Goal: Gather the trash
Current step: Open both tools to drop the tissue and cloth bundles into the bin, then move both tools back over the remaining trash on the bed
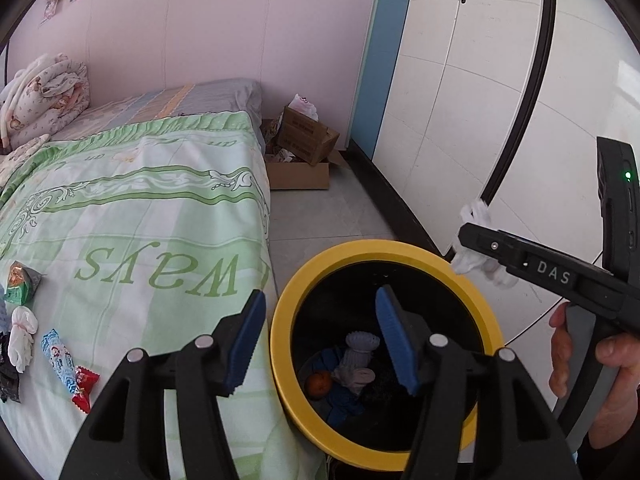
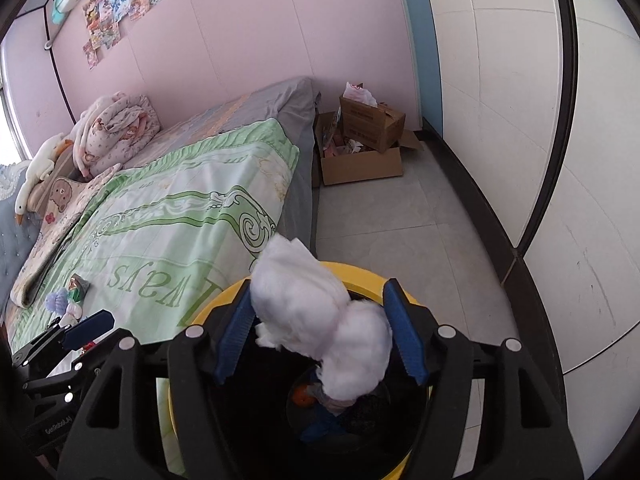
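A black bin with a yellow rim (image 1: 380,246) (image 2: 362,271) stands on the floor against the bed. In it lie a grey sock (image 1: 358,356), an orange (image 1: 319,383) and something blue. My left gripper (image 1: 320,320) hangs open over the bin's left rim with nothing between its blue pads. My right gripper (image 2: 318,300) (image 1: 468,236) is over the bin, jaws apart, with a white fluffy wad (image 2: 320,320) (image 1: 474,216) loose between the pads and sagging into the bin. On the bed's green cover (image 1: 140,220) lie a blue-white wrapper (image 1: 60,360), a red wrapper (image 1: 85,388), a green-orange packet (image 1: 20,286) and a white wad (image 1: 22,336).
Cardboard boxes (image 1: 304,152) (image 2: 364,140) stuffed with papers sit on the floor at the bed's far end. White wardrobe doors (image 1: 480,120) run along the right. A hand (image 1: 580,360) grips the right handle. Folded quilts (image 2: 116,128) and a toy goose (image 2: 36,176) lie on the bed.
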`<state>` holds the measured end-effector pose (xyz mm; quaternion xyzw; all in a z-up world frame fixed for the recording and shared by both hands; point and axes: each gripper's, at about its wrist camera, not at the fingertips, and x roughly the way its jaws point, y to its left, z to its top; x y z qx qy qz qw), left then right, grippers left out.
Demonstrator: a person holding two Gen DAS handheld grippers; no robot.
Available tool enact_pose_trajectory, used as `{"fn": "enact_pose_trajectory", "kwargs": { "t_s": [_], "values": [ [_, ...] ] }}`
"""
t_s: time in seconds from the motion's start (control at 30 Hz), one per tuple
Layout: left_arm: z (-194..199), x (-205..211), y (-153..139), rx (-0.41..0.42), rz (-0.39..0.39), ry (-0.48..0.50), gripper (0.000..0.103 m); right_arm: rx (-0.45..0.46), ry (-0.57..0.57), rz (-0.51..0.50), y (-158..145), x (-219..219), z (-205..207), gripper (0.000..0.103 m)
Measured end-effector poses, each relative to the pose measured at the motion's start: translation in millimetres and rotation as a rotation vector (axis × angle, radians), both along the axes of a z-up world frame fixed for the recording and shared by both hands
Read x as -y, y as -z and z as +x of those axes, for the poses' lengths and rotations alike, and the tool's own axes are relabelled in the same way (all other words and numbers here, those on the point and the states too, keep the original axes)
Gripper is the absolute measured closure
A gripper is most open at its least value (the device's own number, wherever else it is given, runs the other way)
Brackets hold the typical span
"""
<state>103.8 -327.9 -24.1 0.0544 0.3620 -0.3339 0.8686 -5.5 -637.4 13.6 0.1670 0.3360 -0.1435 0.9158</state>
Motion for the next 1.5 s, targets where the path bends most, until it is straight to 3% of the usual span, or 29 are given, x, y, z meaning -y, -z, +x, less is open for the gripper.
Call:
{"fn": "enact_pose_trajectory", "kwargs": {
  "t_s": [0.43, 0.77, 1.5],
  "values": [
    [5, -29, -7, 0.01, -0.013, -0.049, 0.048, 0.004, -0.009, -0.012, -13, -13, -4, 0.04],
    [11, -74, -28, 0.049, -0.036, -0.118, 0.048, 0.033, -0.049, -0.039, -39, -41, -1, 0.039],
    [17, -179, -66, 0.125, -0.053, -0.281, 0.036, 0.107, -0.236, -0.103, -96, -160, 36, 0.034]
  ]
}}
